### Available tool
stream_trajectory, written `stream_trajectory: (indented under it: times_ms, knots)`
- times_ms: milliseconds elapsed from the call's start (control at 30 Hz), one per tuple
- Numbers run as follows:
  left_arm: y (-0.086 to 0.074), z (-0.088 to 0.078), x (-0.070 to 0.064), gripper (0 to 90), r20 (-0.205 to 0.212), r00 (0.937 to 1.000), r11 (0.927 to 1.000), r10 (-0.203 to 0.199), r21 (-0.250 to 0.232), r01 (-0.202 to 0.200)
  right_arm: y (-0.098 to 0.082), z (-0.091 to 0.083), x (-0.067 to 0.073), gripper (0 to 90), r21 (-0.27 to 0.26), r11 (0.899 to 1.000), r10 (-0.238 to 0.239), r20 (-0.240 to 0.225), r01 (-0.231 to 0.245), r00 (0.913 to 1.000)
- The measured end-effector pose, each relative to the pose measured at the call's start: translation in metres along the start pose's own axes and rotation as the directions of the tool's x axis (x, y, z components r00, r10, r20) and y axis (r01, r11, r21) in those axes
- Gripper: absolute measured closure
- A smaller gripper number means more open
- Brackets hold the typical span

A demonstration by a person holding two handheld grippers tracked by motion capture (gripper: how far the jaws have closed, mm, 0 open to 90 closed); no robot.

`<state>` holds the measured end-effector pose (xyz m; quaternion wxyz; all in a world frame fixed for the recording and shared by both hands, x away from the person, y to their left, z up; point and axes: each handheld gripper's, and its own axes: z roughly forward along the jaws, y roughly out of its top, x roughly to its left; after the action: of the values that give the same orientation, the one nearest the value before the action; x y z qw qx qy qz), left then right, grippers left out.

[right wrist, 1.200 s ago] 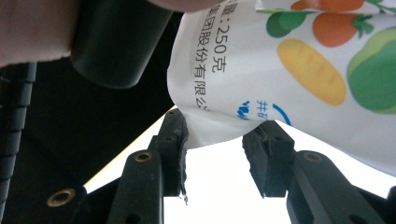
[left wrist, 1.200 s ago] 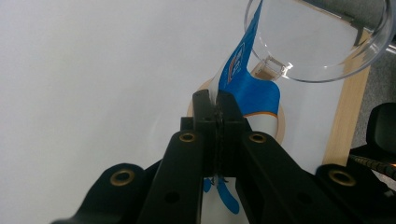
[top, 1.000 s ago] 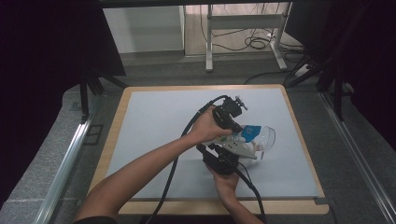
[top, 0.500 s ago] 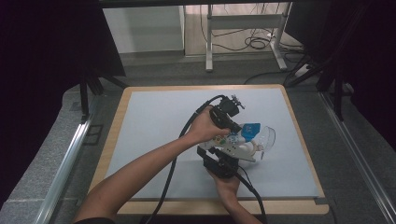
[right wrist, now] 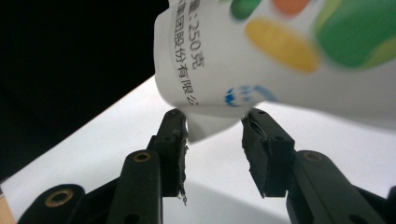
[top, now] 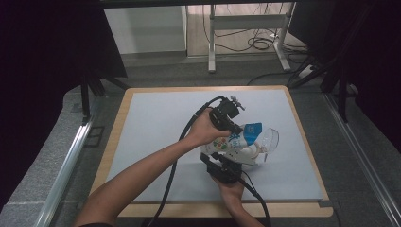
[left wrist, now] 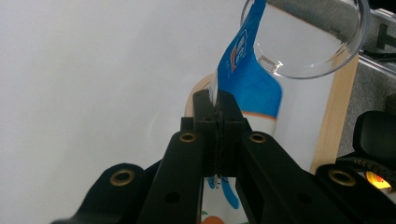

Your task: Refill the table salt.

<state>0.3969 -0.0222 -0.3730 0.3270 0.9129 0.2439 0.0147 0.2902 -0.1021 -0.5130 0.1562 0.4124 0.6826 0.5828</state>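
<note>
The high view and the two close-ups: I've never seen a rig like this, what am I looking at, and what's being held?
No robot here: a person's hands each carry a handheld gripper with two black fingers. The high view looks down on a white-topped table. The close-ups come from cameras riding on the grippers. The left gripper is shut on the blue top edge of a printed pouch, tipped toward a clear plastic cup. The right gripper has the pouch's bottom corner between its fingers; whether they press on it I cannot tell.
</note>
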Motion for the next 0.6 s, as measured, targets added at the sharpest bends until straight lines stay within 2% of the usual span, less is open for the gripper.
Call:
stream_trajectory:
  times_ms: [167,300,400,600]
  knots:
    - [-0.003,-0.003,0.001,89.6,0.003,1.0,0.9999,-0.004,-0.013,0.004,-0.003,-0.001,-0.002,60.3,0.028,1.0,0.009,-0.003,-0.008,1.0]
    - [-0.005,-0.005,0.002,89.6,0.013,0.9997,0.9994,-0.018,-0.03,0.019,-0.005,-0.001,-0.004,60.3,0.033,0.999,-0.004,0.002,0.004,1.0]
    - [-0.004,-0.007,0.002,89.6,0.012,0.9999,0.9993,-0.013,-0.035,0.013,-0.007,-0.003,-0.005,60.3,0.046,0.999,0.01,0.005,-0.01,0.9999]
    - [-0.006,-0.008,0.001,89.5,0.016,0.9997,0.999,-0.018,-0.042,0.019,-0.011,-0.006,-0.007,60.3,0.057,0.998,-0.002,0.018,0.001,0.9998]
